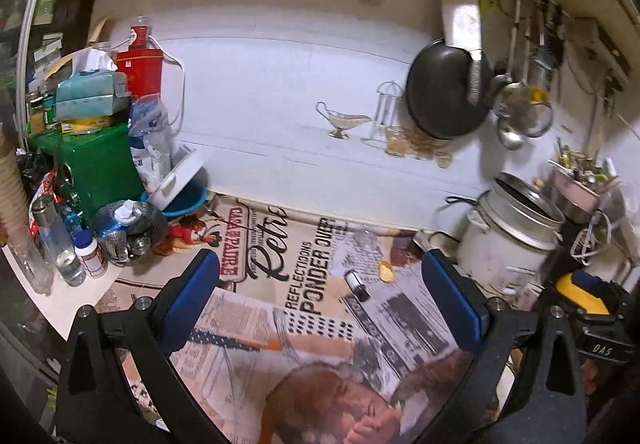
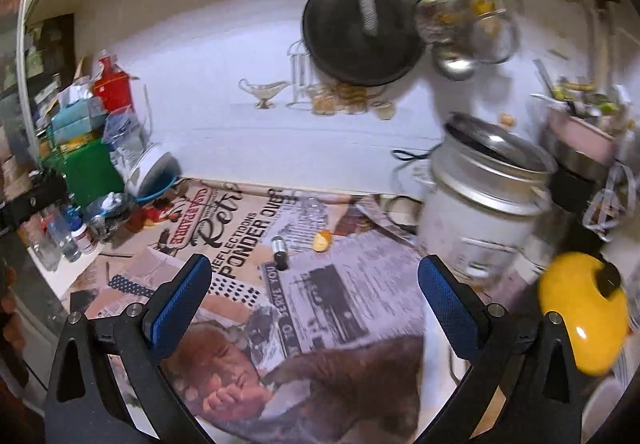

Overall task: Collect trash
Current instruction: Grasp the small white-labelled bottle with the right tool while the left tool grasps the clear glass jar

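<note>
A newspaper-print cloth (image 1: 256,328) (image 2: 340,296) covers the counter. On it lie a small dark-and-white cylinder (image 1: 357,284) (image 2: 280,253), a yellow-orange food scrap (image 1: 386,271) (image 2: 322,241) and a clear plastic bottle (image 1: 366,238) (image 2: 314,206) on its side. My left gripper (image 1: 320,268) hovers above the cloth, short of these items, jaws wide open and empty. My right gripper (image 2: 315,266) is likewise open and empty, a little short of the cylinder. Both views are slightly blurred.
A white rice cooker (image 1: 516,240) (image 2: 480,204) stands at the right. A black pan (image 1: 444,92) and utensils hang on the wall. A green box (image 1: 96,164), tissues, bottles (image 1: 60,244) and a blue bowl (image 1: 180,204) crowd the left. A yellow lid (image 2: 582,312) sits near right.
</note>
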A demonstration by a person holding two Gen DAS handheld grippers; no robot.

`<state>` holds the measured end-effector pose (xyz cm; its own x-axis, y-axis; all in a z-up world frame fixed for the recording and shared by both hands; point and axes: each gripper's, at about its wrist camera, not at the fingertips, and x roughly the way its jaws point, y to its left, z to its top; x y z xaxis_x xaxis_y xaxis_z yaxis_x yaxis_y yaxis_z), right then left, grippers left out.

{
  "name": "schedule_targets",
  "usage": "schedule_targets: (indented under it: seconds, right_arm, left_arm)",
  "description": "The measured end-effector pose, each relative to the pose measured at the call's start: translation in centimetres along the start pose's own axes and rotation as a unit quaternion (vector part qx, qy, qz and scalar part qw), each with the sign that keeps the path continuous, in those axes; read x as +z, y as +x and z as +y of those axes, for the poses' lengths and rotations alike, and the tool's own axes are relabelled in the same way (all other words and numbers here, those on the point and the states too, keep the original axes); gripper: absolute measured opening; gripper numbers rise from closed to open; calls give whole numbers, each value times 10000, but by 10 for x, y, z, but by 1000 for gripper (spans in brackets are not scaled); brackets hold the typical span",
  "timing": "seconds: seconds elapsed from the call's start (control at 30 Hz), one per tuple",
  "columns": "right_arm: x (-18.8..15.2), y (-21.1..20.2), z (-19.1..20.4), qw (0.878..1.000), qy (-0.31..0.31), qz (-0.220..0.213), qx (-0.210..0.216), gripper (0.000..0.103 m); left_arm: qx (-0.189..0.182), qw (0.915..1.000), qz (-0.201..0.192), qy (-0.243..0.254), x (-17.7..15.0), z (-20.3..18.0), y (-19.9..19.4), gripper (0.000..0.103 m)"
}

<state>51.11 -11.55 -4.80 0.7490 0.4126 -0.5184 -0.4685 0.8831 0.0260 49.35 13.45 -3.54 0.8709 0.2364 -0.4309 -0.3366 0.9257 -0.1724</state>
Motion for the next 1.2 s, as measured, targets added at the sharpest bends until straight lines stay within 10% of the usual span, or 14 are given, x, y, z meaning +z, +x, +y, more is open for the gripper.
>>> schedule_targets:
  seconds: [0.5, 0.8, 1.2]
  right_arm:
    - [8, 178, 12, 9946, 257, 939, 352, 96]
    - [-16, 323, 28, 9737, 556, 2159, 477, 61]
    - [-33, 368, 29, 9635, 328, 2597, 567, 26]
  left_arm:
    - [-265, 9984, 372, 338, 38, 48, 127, 102]
    - [-111, 9931, 985, 625, 31, 82, 234, 96]
    - [-558, 9759, 2014, 629, -2, 68, 345, 85]
